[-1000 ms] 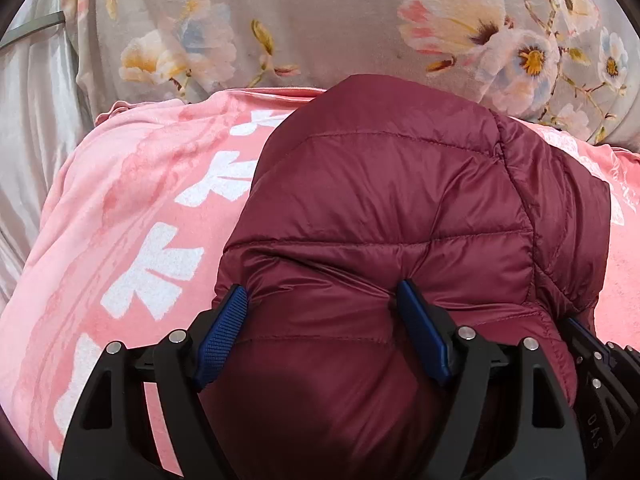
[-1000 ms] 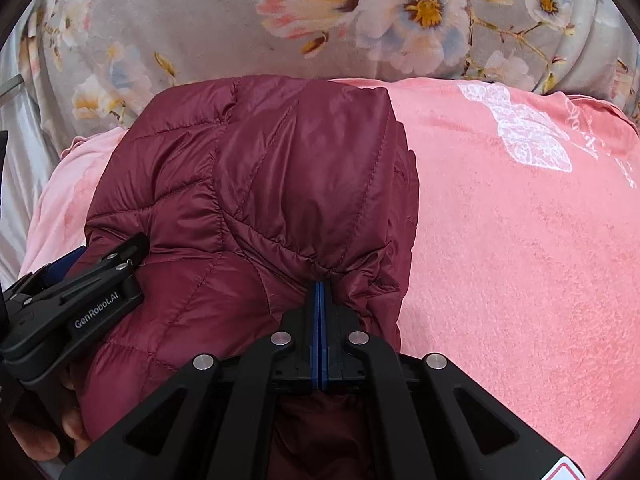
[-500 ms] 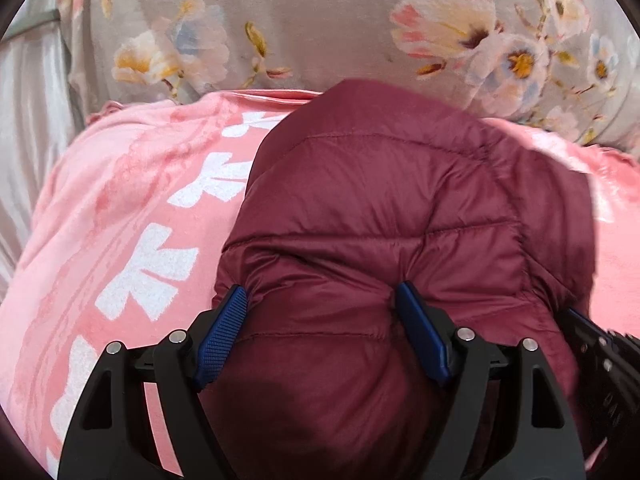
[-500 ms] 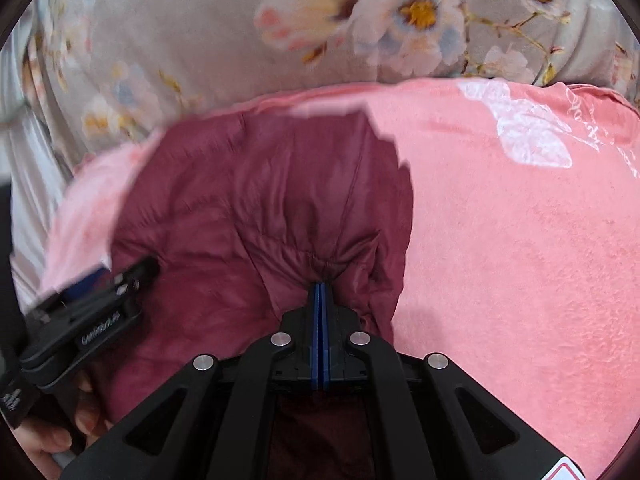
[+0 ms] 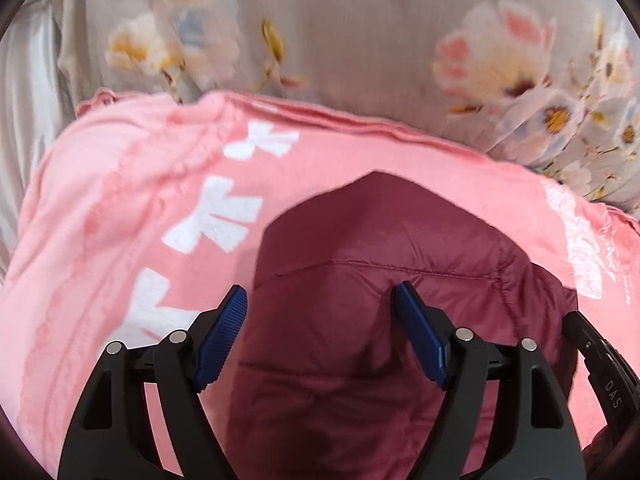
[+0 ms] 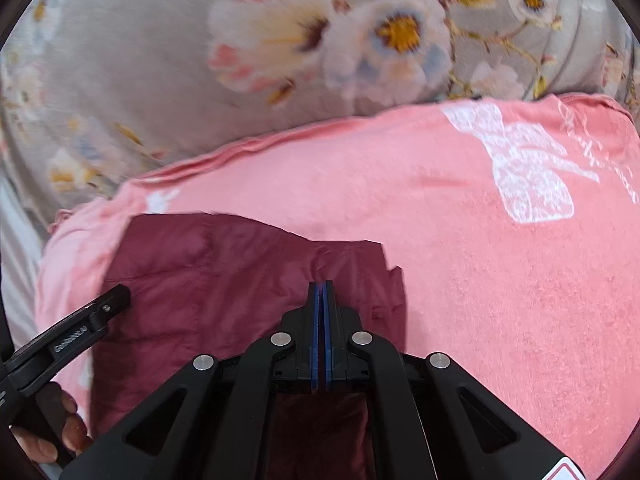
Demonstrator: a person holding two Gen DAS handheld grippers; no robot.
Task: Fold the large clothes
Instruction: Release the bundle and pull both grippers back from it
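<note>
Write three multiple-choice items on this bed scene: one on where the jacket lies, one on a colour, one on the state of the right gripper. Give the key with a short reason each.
1. Where does the maroon puffer jacket lie?
A. On the pink blanket
B. Straight on the floral bedsheet
C. On a wooden chair

2. What colour are the pads of the left gripper?
A. Red
B. Blue
C. Yellow

3. How does the right gripper stand?
A. Wide open above the jacket
B. Shut on a pinch of jacket fabric
C. Shut on the pink blanket

Key:
1 A, pink cloth shows all round the jacket, with the floral sheet only beyond it.
2 B, both ribbed pads are blue.
3 B, the pads meet with maroon fabric bunched at their tips.
</note>
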